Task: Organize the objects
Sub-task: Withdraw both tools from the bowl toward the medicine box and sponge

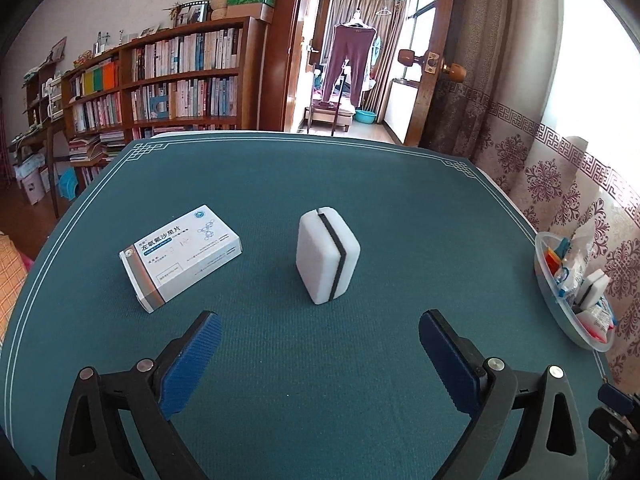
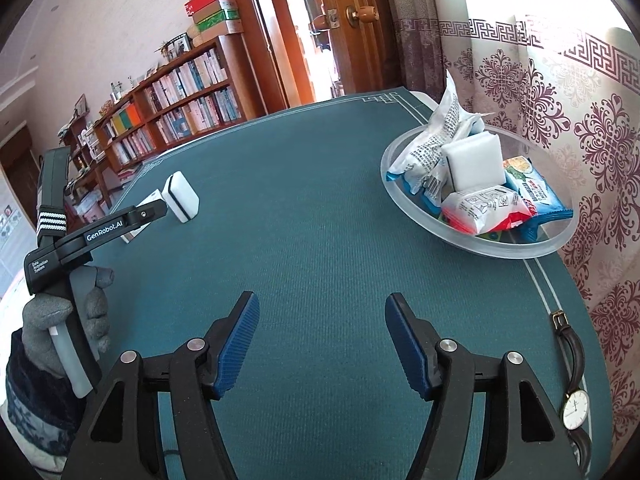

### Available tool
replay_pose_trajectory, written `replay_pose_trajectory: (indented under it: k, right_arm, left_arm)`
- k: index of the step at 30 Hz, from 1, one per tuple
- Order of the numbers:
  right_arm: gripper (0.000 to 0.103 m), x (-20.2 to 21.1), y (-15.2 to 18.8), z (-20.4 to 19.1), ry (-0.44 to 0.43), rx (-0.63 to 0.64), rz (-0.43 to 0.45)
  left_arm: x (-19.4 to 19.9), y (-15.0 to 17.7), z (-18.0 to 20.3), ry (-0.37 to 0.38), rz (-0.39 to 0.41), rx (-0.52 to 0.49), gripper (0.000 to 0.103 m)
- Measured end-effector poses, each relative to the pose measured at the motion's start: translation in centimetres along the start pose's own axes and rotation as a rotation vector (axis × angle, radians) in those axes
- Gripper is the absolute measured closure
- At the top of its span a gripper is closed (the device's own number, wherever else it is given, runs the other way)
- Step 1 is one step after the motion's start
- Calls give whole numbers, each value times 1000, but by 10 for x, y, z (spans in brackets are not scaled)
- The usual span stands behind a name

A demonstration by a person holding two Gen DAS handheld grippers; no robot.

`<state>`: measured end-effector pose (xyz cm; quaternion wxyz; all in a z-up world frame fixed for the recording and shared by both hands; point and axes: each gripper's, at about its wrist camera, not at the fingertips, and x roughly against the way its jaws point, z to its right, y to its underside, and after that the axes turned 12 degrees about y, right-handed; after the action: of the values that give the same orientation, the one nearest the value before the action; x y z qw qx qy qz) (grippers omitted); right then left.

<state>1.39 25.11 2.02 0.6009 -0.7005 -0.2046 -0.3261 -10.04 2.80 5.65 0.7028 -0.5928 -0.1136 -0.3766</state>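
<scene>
A white sponge with a dark middle stripe [image 1: 328, 255] stands on edge on the green table mat [image 1: 320, 360], just ahead of my open, empty left gripper [image 1: 320, 330]. A white medicine box [image 1: 181, 258] lies flat to its left. Both show small in the right wrist view, the sponge [image 2: 182, 197] partly behind the left gripper's body [image 2: 108, 232]. A clear plastic bowl [image 2: 516, 246] at the table's right edge holds snack packets [image 2: 484, 210] and another white sponge [image 2: 474, 164]. My right gripper [image 2: 322, 314] is open and empty, low over the mat, left of the bowl.
A wristwatch [image 2: 574, 396] lies near the table's right front edge. A patterned curtain [image 2: 560, 100] hangs close behind the bowl. Bookshelves [image 1: 168, 84] and an open doorway [image 1: 360, 60] stand beyond the table's far edge. A gloved hand [image 2: 64, 320] holds the left gripper.
</scene>
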Motion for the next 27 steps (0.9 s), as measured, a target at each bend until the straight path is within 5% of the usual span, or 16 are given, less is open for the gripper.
replay_pose_trajectory:
  k: [20,27]
  right_arm:
    - [30,-19,5,-42,-45,76,-63]
    - [30,-23,6,-50,-40,91,-74]
  left_arm:
    - [8,-12,-105,-179,29,33,1]
    - [-7,-26,-120,-143,13,0,1]
